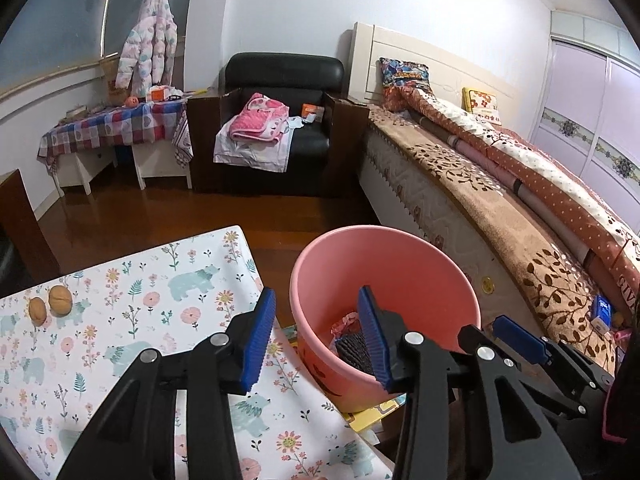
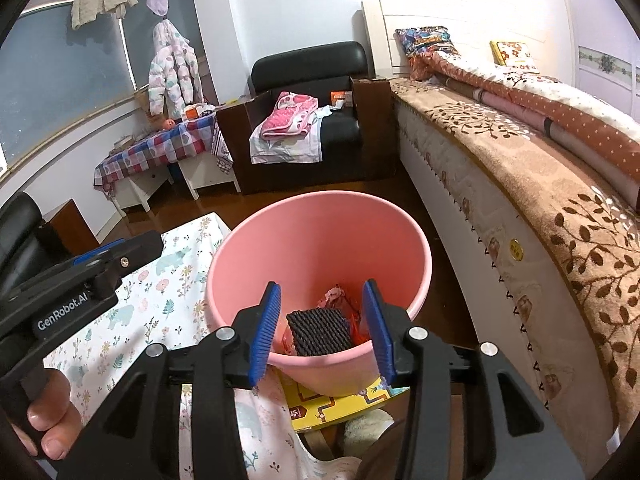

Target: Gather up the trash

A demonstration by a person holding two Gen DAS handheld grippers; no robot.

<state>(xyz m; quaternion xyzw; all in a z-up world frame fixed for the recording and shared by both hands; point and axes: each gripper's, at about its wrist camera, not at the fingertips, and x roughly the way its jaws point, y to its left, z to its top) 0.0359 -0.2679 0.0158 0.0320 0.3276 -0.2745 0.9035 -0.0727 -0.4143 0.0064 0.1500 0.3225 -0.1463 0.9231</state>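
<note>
Both grippers hang with their fingers apart and nothing between them, the left gripper (image 1: 316,336) at the worktop (image 1: 132,304) edge and the right gripper (image 2: 322,330) over the pink bin (image 2: 320,224). Only the left view shows two walnuts (image 1: 52,305) lying on the worktop, well apart from the bin. The right view looks deeper into the bin, where a dark ribbed piece (image 2: 318,332) lies among red and pink wrappers (image 2: 334,296), and it shows a hand (image 2: 48,424).

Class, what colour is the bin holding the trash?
The bin is pink, seen best in the right wrist view.
</note>
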